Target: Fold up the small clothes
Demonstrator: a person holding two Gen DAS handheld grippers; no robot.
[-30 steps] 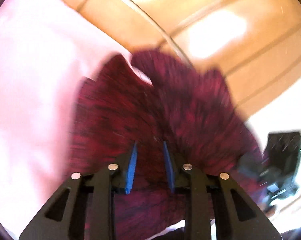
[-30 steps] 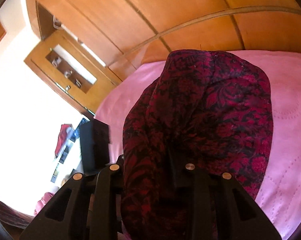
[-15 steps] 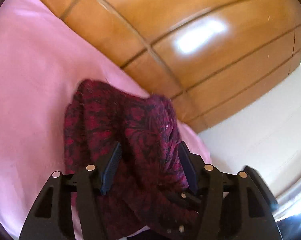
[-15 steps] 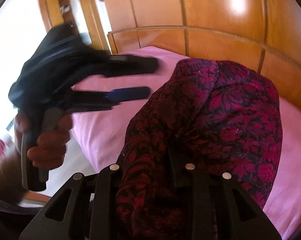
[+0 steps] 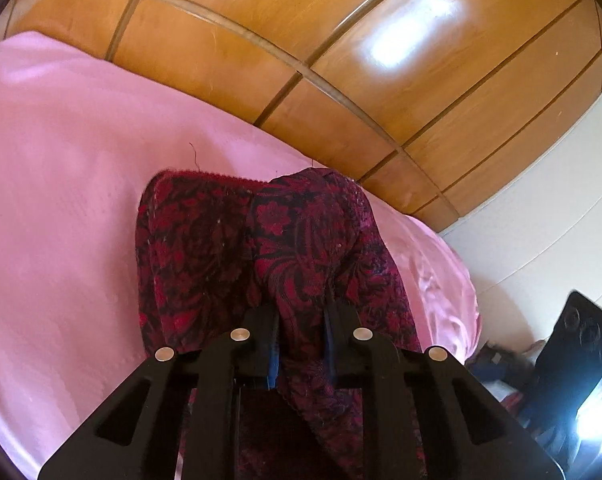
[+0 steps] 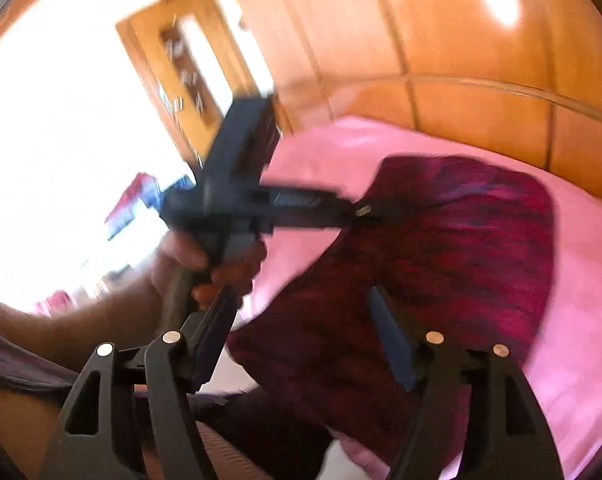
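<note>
A dark red and black patterned garment [image 5: 269, 248] lies bunched on the pink bed cover [image 5: 61, 200]. My left gripper [image 5: 301, 332] is shut on a fold of the garment near its close edge. In the right wrist view the garment [image 6: 441, 248] lies on the bed, blurred by motion. My right gripper [image 6: 305, 328] is open wide and empty, just above the garment's near edge. The left gripper [image 6: 357, 212] shows there from the side, held by a hand [image 6: 221, 264], its tips in the cloth.
A wooden headboard [image 5: 341, 60] runs behind the bed. The bed's right corner [image 5: 453, 280] drops off to a white floor. A wooden cabinet [image 6: 189, 72] stands at the far left in the right wrist view. A dark object [image 5: 573, 344] sits at the right edge.
My right gripper let go of the garment and opened wide. My left gripper closed onto a fold of the garment. Both views shifted as the grippers moved.
</note>
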